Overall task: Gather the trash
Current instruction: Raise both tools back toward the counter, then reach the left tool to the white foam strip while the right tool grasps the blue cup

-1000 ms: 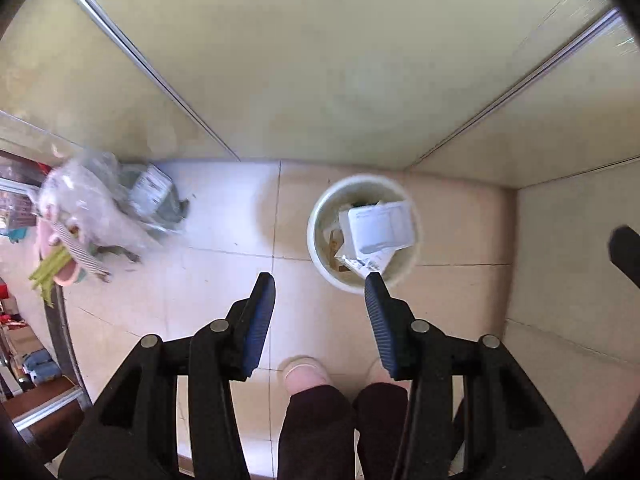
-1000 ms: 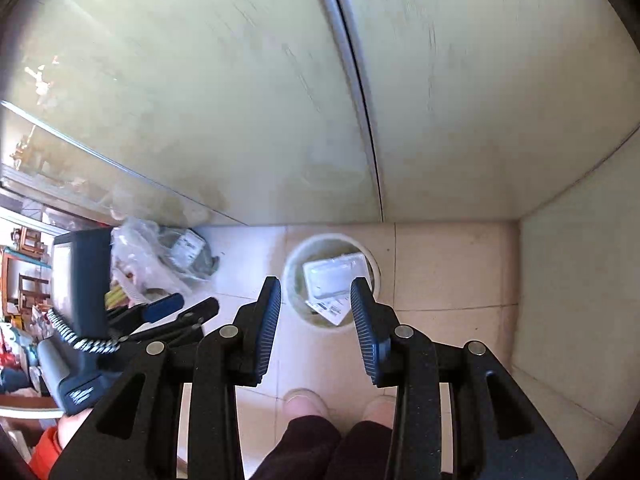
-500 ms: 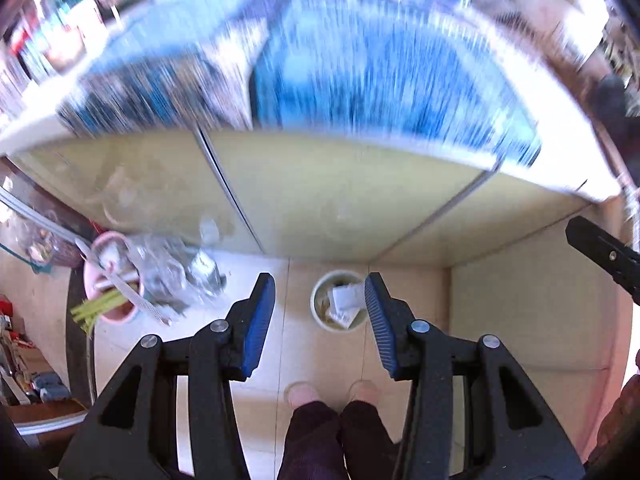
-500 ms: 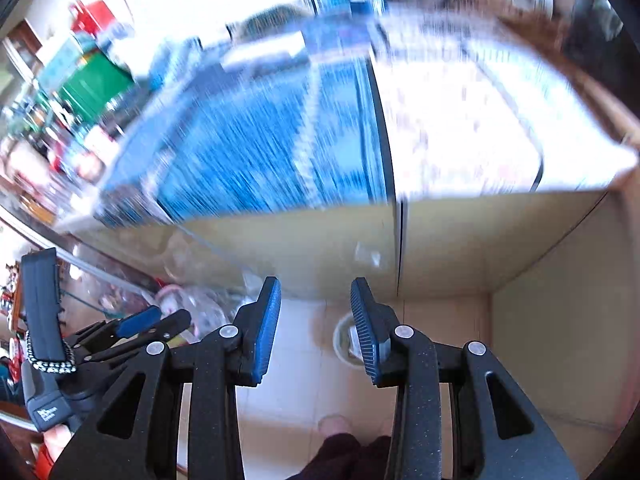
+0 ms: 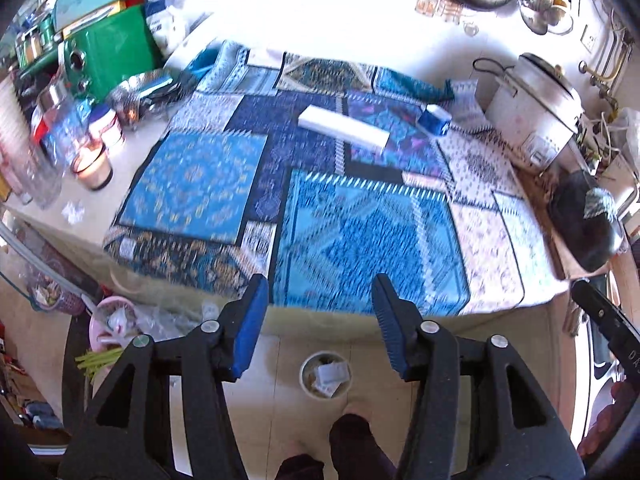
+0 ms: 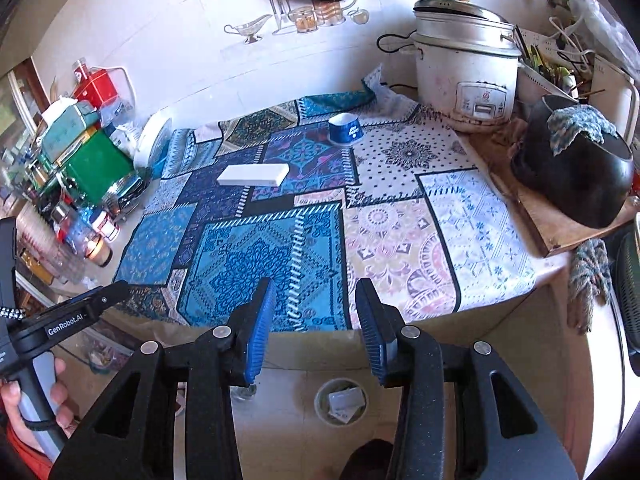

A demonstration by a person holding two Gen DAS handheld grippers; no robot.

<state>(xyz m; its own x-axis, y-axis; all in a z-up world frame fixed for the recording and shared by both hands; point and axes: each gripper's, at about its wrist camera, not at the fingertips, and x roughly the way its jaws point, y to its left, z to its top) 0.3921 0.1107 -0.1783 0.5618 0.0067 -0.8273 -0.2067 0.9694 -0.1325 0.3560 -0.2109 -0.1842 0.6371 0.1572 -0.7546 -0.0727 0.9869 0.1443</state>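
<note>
My left claw hangs with its blue pads spread wide and nothing between them; my right claw is just as wide apart and just as empty. Below both, on the tiled floor in front of the bench, stands the trash bin, with white packaging and paper scraps already lying in it. Off to the left on the floor I see a pink basin beside crumpled clear plastic.

Beyond the near edge of the bench the patterned blue cloth covers most of the top. Toward the far middle of the cloth lies a long white box, flat on its side. Farther back and to its right sits a small blue cup, upside down, apart from the box. In the far right corner the white rice cooker stands against the wall, and a black pot with a knitted rag on it rests at the right edge. Jars and a green tin crowd the left edge.
</note>
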